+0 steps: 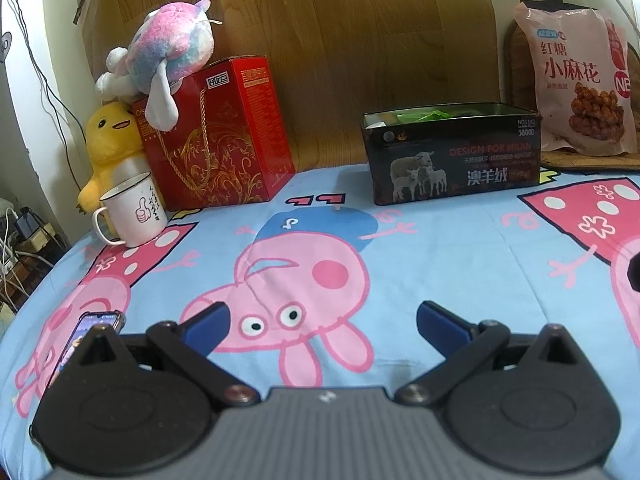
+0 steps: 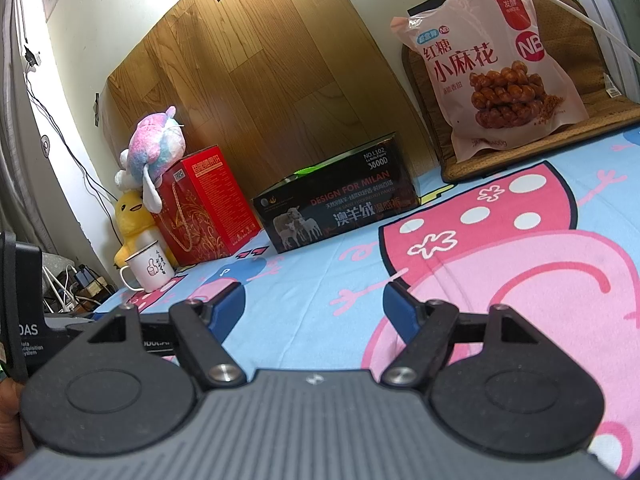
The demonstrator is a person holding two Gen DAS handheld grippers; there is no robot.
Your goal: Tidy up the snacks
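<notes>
The right gripper (image 2: 314, 306) stood with its 2 blue-padded jaws spread wide and nothing between them, only the cartoon-printed sheet (image 2: 320, 320) beneath. The left gripper (image 1: 322, 326) was the same: jaws wide apart, empty, hovering low over the sheet.

From the right gripper, the pink snack bag (image 2: 508, 68) lay ahead and to the right, well apart, standing upright with its long axis roughly vertical, leaning back on a woven mat (image 2: 568, 80) propped at the wall. The black box (image 2: 340, 204), open-topped with something green showing inside, sat ahead and slightly left, nearer than the bag. From the left gripper, the box (image 1: 452, 152) was ahead and right, and the bag (image 1: 576, 80) further right again, just behind the box's far corner.

By my judgement the right hand was the better placed for the bag, and the box looked the likely place for it.

Between both grippers and the box the sheet was bare, giving open room. Off to the left stood a red gift box (image 1: 220, 132), plush toys (image 1: 160, 48) and a white mug (image 1: 134, 216), clear of that path. A phone (image 1: 94, 328) lay just left of the left gripper.
</notes>
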